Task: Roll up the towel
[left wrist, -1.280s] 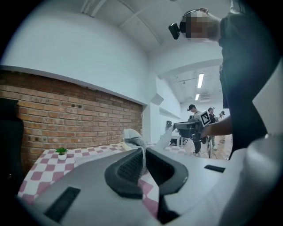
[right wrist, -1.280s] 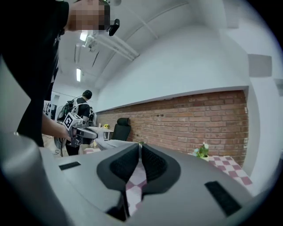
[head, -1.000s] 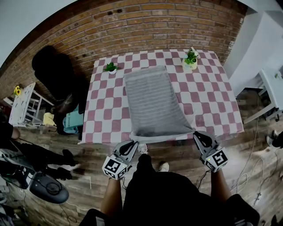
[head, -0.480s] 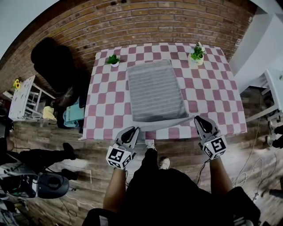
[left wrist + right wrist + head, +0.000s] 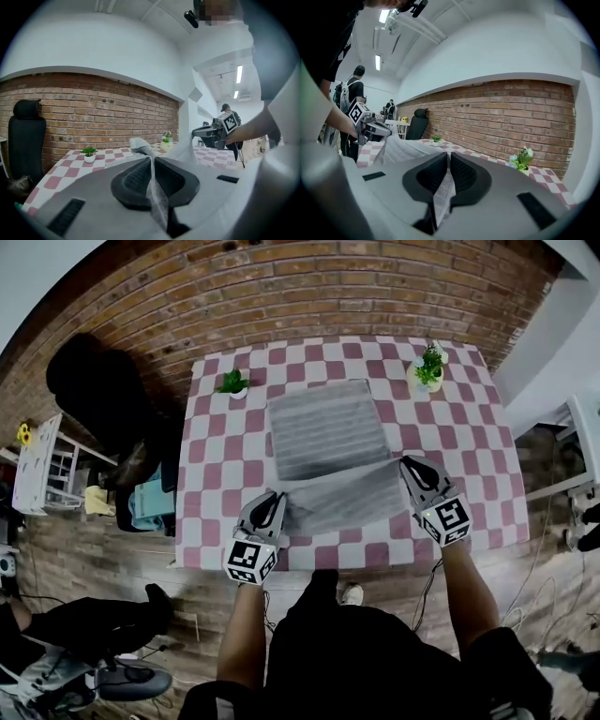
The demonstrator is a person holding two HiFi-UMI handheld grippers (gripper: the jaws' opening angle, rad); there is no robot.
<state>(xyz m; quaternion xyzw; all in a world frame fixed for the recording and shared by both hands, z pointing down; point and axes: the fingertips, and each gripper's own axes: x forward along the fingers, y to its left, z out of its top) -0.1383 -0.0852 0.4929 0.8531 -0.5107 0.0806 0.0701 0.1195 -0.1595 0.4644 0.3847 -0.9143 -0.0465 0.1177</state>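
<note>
A red-and-white checkered table stands before a brick wall. A green plant sits far left, a flowering plant far right. A black chair stands left.

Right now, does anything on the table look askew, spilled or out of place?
Nothing stands out. The gray towel lies flat on the checked tablecloth, its near edge lifted, one corner pinched in the left hand-held gripper and one in the right hand-held gripper. Both potted plants stand upright near the far corners.
</note>
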